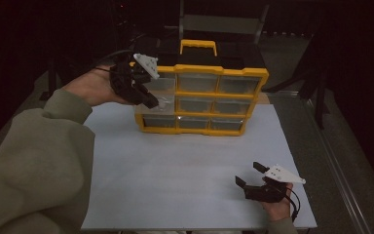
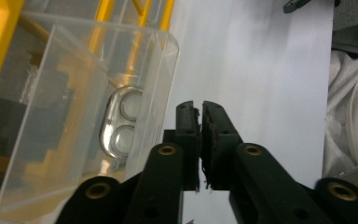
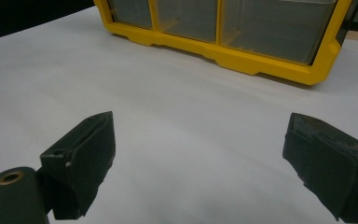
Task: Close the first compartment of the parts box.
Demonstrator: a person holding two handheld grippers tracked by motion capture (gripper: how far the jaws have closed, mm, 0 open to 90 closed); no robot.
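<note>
A yellow organizer (image 1: 214, 70) with several clear drawers stands at the back of the white table top (image 1: 185, 165). One clear drawer (image 2: 74, 93) in its left column is pulled partway out, and a small oval piece with two round shapes (image 2: 121, 123) shows through its wall. My left gripper (image 2: 199, 105) is shut right beside the drawer's front wall, with nothing visible between its pads. From above, the left gripper (image 1: 151, 103) sits at the organizer's left column. My right gripper (image 1: 246, 172) rests open and empty at the near right of the table, facing the organizer (image 3: 242, 58).
The table's right edge runs along a grey floor strip (image 1: 341, 161). A sleeve (image 1: 39, 165) covers the near left corner. White cloth (image 2: 349, 112) lies beyond the table edge in the left gripper view. A black carry handle (image 1: 198, 46) tops the organizer.
</note>
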